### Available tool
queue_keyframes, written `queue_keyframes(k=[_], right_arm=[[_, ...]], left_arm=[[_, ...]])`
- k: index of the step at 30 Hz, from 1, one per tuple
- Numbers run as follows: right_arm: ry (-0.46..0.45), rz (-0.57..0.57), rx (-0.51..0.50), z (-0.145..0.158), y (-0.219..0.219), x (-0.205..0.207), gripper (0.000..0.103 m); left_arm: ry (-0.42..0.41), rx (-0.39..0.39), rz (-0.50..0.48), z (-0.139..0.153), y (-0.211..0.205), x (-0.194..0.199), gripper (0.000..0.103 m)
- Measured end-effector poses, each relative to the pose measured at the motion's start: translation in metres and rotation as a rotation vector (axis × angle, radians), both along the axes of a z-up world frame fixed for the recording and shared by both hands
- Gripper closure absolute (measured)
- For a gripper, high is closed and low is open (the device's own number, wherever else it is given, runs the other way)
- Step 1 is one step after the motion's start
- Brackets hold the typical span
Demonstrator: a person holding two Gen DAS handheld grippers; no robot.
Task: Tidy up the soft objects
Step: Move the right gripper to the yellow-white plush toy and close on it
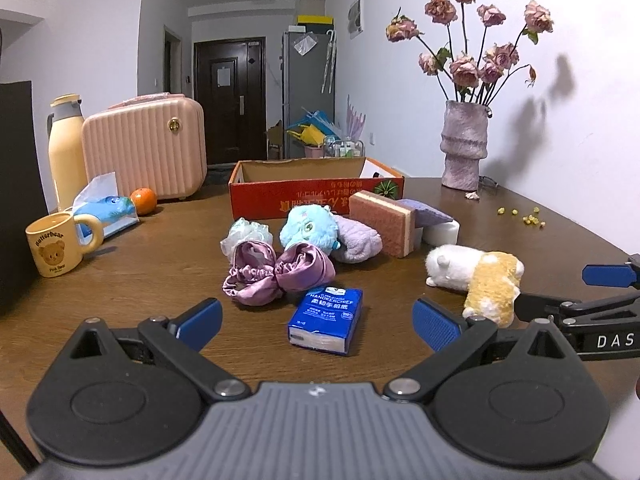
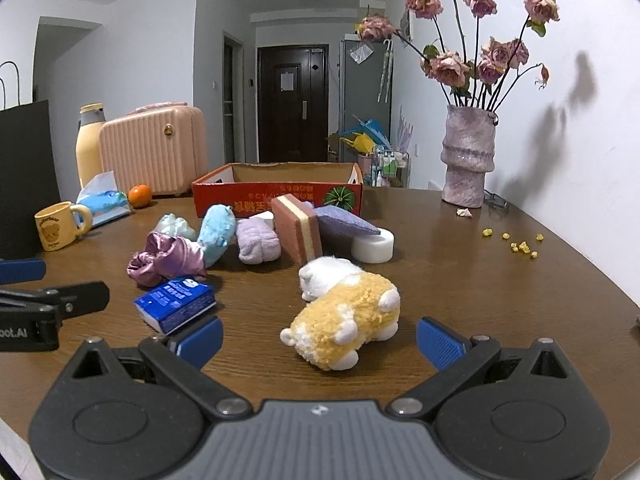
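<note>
Right gripper jaws apart, empty, framing the yellow-and-white plush toy lying at 12 o'clock on the brown wooden table; likely light, squashy: pinch across mid-body; left gripper likewise apart.

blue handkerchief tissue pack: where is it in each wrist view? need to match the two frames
Left wrist: blue tissue pack sits bottom centre, between the open left gripper's fingers.
Right wrist: same pack is lower left, just beyond the left-hand finger.
Shared landmark: the purple satin scrunchie directly behind it.
</note>
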State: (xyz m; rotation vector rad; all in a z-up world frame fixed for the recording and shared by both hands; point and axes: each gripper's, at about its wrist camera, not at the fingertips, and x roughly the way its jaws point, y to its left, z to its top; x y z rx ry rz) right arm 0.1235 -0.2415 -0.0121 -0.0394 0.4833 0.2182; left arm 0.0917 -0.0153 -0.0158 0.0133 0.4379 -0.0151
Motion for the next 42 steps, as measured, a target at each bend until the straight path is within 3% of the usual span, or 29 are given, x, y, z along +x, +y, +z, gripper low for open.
queue_keyframes(k=[29, 34, 42], right_arm=[[0.143, 0.036, -0.013, -0.049, 0.000, 0.108, 0.000], [0.154, 0.034, 0.008, -0.052, -0.003, 0.116, 0.014], [0.143, 0.035, 0.082, -0.052, -0.013, 0.115, 0.025]], left_arm=[[0.122, 0.021, 0.054, -0.028, -0.011, 0.071, 0.000], [0.135, 0.017, 0.053, -0.031, -0.013, 0.077, 0.000], [0.143, 0.023, 0.048, -0.032, -0.018, 0.082, 0.000]])
